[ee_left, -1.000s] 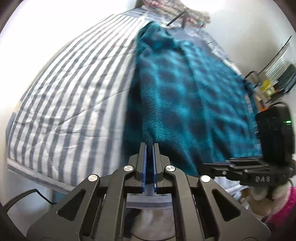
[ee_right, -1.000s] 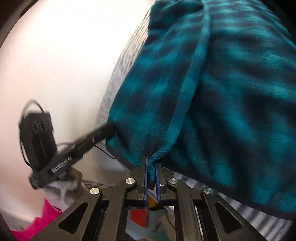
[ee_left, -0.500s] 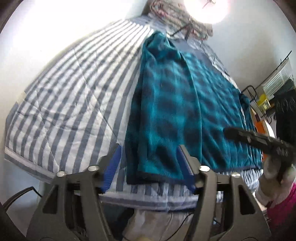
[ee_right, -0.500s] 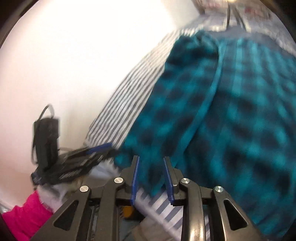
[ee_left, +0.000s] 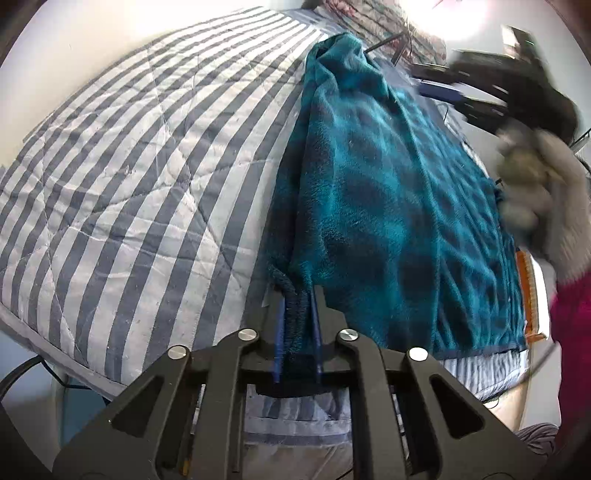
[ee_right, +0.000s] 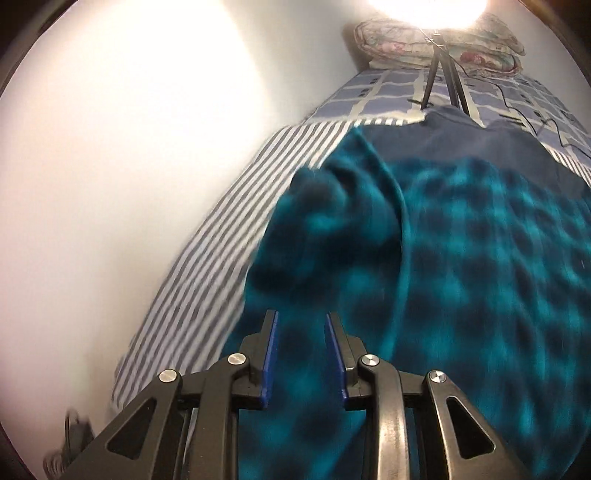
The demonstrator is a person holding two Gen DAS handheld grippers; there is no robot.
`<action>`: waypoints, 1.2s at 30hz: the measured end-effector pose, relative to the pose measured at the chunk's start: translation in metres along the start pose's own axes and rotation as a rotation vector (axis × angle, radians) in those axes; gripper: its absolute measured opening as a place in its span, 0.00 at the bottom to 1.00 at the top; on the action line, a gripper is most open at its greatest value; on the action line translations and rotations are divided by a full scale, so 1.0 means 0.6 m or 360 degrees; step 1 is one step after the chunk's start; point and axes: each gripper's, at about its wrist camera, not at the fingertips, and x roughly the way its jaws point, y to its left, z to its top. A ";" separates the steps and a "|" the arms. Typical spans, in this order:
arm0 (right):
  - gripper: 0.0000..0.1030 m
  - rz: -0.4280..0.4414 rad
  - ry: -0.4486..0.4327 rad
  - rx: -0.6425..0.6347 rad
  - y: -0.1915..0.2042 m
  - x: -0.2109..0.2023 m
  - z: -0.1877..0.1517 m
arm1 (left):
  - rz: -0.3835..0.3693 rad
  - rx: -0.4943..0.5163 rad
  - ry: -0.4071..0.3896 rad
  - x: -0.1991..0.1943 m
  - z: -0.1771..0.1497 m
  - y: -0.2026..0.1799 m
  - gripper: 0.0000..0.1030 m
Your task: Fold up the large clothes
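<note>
Left claw [ee_left: 297, 325]: clamping the dark hem at the near left corner of the teal garment [ee_left: 388, 206], having re-closed after standing apart half a second ago.
Right claw [ee_right: 301, 354]: fingers standing apart, gripping nothing, hovering above the teal fleece; it has let go and travelled up over the cloth.
Garment: lying lengthwise on the striped bed [ee_left: 129, 166], left edge doubled inward.
Progress: judged early; one side fold forming, remaining folds outstanding.
Far end: tripod [ee_right: 441, 74] standing before the pillows [ee_right: 439, 48].

wall [ee_right: 110, 166]: plain white | bed quilt [ee_left: 129, 166]: grey-white stripes | lamp glare [ee_right: 424, 7]: top
</note>
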 end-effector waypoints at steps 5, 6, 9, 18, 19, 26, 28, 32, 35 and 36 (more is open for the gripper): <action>0.26 -0.0145 -0.0008 0.0011 -0.004 0.087 0.075 | -0.0045 0.0013 -0.0062 -0.026 0.000 -0.007 0.08; 0.26 -0.0166 -0.0010 0.0029 -0.006 0.098 0.083 | -0.0051 0.0011 -0.0066 -0.027 0.002 -0.007 0.08; 0.26 -0.0152 -0.0003 0.0135 -0.017 0.145 0.109 | -0.0079 -0.0005 -0.0064 -0.024 0.007 -0.007 0.07; 0.27 -0.0150 0.0101 0.0024 0.008 0.264 0.122 | -0.0079 0.0002 -0.0063 -0.019 0.002 -0.004 0.07; 0.27 -0.0145 0.0115 0.0013 0.007 0.265 0.125 | -0.0087 -0.0003 -0.0061 -0.018 0.002 -0.004 0.07; 0.66 -0.0122 0.0163 -0.0022 0.021 0.178 0.146 | -0.0119 -0.0023 -0.0052 -0.019 -0.004 -0.001 0.08; 0.71 -0.0125 0.0223 -0.0096 0.040 0.170 0.140 | -0.0133 -0.0059 -0.0035 -0.019 -0.005 0.008 0.15; 0.70 -0.0191 0.0312 -0.0195 0.069 0.173 0.134 | -0.0130 -0.0113 -0.0065 -0.027 -0.009 0.027 0.46; 0.70 -0.0217 0.0337 -0.0188 0.077 0.185 0.133 | -0.0128 -0.0157 -0.0022 -0.013 -0.004 0.037 0.48; 0.70 -0.0226 0.0352 -0.0186 0.078 0.192 0.133 | -0.0105 -0.0165 -0.0011 -0.008 -0.004 0.039 0.48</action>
